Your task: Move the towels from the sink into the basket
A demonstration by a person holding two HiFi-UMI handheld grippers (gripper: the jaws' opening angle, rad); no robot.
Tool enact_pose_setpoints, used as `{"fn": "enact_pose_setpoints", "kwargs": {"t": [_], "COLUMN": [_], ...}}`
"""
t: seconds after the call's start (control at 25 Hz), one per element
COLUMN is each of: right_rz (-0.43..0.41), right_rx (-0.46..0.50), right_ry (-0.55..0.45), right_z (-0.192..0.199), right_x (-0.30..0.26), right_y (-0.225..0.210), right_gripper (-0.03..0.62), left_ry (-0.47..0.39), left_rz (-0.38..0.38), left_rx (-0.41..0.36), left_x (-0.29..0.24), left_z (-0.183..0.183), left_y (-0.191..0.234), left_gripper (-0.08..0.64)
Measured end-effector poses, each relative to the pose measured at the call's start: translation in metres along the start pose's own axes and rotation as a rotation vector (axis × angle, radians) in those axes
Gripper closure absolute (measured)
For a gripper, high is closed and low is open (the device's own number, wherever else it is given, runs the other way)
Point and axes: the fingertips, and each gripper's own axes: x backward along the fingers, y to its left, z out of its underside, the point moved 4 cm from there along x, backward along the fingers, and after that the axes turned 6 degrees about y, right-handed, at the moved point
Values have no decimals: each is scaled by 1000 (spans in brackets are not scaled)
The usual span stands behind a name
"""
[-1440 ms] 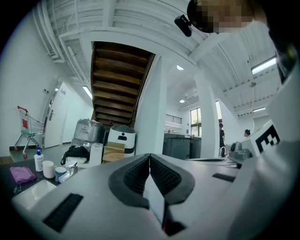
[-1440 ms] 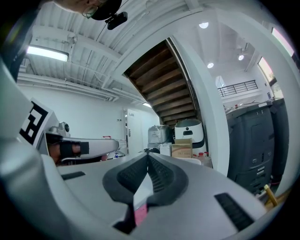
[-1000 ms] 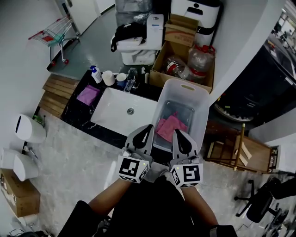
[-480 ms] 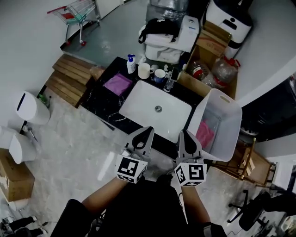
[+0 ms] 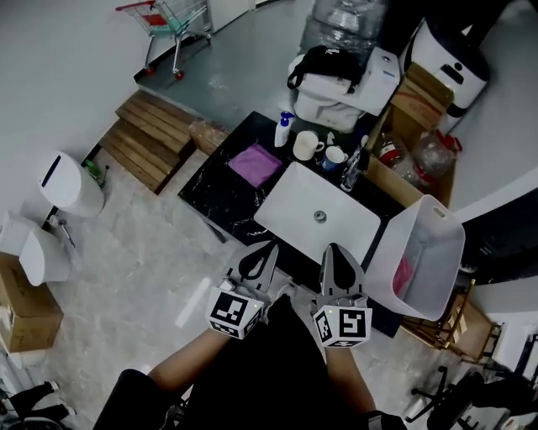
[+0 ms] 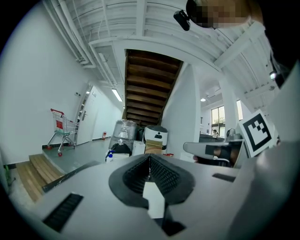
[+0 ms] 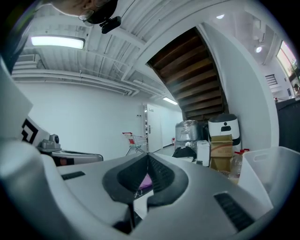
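Towels: two in sight. One purple towel (image 5: 255, 164) lies flat on the black counter (image 5: 217, 191), just left of the sink (image 5: 296, 204). One pink towel (image 5: 403, 275) lies inside the basket (image 5: 439, 225).
Sink: one, white and rectangular, set into the counter, with a tap (image 5: 352, 171) at its far right corner.
Basket: one, white, with high walls. It stands just beside the right end of the counter.
Left tool (image 5: 264, 254): its jaws are together and nothing is between them. It is above the near edge of the counter, in front of the sink.
Right tool (image 5: 334, 254): its jaws are also together and hold nothing. It is near the left one, on the side of the basket.
Small things on the counter: one soap bottle (image 5: 284, 130) and two cups (image 5: 307, 144), all along the far edge.
Edges: the far side of the counter is crowded by a cardboard box (image 5: 402, 172) with bottles. The wooden steps (image 5: 155, 134) stand at the left end.
Open room: there is a wide light floor (image 5: 143, 260) at the left of the person, and one shopping cart (image 5: 172, 17) far away.
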Motion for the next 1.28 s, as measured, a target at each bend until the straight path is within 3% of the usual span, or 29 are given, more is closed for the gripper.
{"fn": "enact_pose_setpoints", "kwargs": {"t": [0.24,0.36,0.64,0.8,0.96,1.12,1.28], "right_rz": [-68,-93,-158,-196,-182,-169,-83], "right_rx": [40,28,10,35,30,-13,-19], "right_ry": [17,54,64,71,81,88,96], "right_z": [4,14,11,7,3,0,-1], "right_x": [-58,-88,-165,-197,-223,-244,-266], "right_y": [25,27,36,43,50,62,69], "right_gripper": [577,577,577,577,577,577,577], "left_ry": [28,58,93,108,119,145,145], "left_rz": [-58,-45,-18,-15,-30,19,51], "left_rx": [-5,22,-21,-7,-13,-23,-52], "left_x": [-15,-32,-74,-97,-114,-130,-146], "left_z": [2,5,3,6,5,7,6], "left_y": [57,84,148,172,201,227,251], "left_gripper": [546,546,546,545,545,545,545]}}
